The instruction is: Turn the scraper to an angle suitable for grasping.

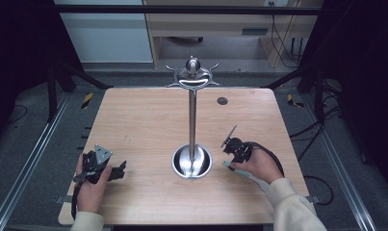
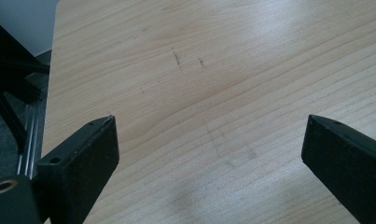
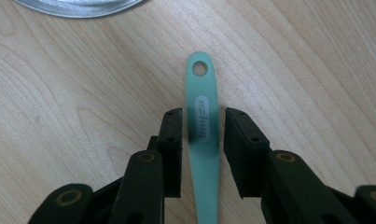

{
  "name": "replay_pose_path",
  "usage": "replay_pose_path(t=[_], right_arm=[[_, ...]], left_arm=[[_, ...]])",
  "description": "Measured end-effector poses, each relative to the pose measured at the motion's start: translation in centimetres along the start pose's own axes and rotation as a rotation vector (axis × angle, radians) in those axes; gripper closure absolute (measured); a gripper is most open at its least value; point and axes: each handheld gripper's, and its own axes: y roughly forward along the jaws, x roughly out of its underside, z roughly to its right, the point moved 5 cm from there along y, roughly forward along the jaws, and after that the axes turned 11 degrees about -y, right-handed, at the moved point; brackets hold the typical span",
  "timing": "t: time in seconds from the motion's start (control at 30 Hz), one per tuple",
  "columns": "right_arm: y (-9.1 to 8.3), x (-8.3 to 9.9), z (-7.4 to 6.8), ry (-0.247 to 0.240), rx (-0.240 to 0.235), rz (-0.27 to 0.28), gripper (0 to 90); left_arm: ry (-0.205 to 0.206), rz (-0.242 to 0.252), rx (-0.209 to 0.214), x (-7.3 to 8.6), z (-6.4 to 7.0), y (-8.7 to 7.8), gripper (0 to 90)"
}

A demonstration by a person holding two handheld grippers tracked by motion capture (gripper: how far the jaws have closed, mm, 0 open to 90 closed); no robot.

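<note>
R gripper (image 3: pixel 203 140) jaws astride green handle (image 3: pixel 203 116) — table (image 3: pixel 73 93)

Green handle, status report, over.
Right gripper astride green handle, small gaps both sides, not clamped. Left gripper open, over bare table. Handle flat near steel stand. Nothing in the way.

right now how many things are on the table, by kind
metal stand: 1
green handle between the right gripper's jaws: 1
grippers, counting the left gripper: 2
total: 4
</note>
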Motion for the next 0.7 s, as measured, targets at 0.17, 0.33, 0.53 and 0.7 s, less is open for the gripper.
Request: replay_pose_path(t=[0.17, 0.33, 0.53, 0.7], right_arm=[[0.14, 0.06, -0.08, -0.001, -0.015, -0.003, 69.3], [0.37, 0.11, -0.09, -0.021, -0.021, -0.011, 71.5], [0.48, 0.09, -0.13, -0.026, -0.018, -0.021, 73.2], [0.51, 0.06, -0.07, -0.035, -0.016, -0.02, 73.5]], left_arm=[[-0.003, 0.002, 0.001, -0.01, -0.02, -0.01, 3.8], [0.002, -0.001, 0.002, 0.0, 0.06, 0.0, 3.9], [0.003, -0.002, 0.003, 0.0, 0.07, -0.01, 4.0], [0.006, -0.003, 0.003, 0.01, 0.1, 0.01, 4.0]])
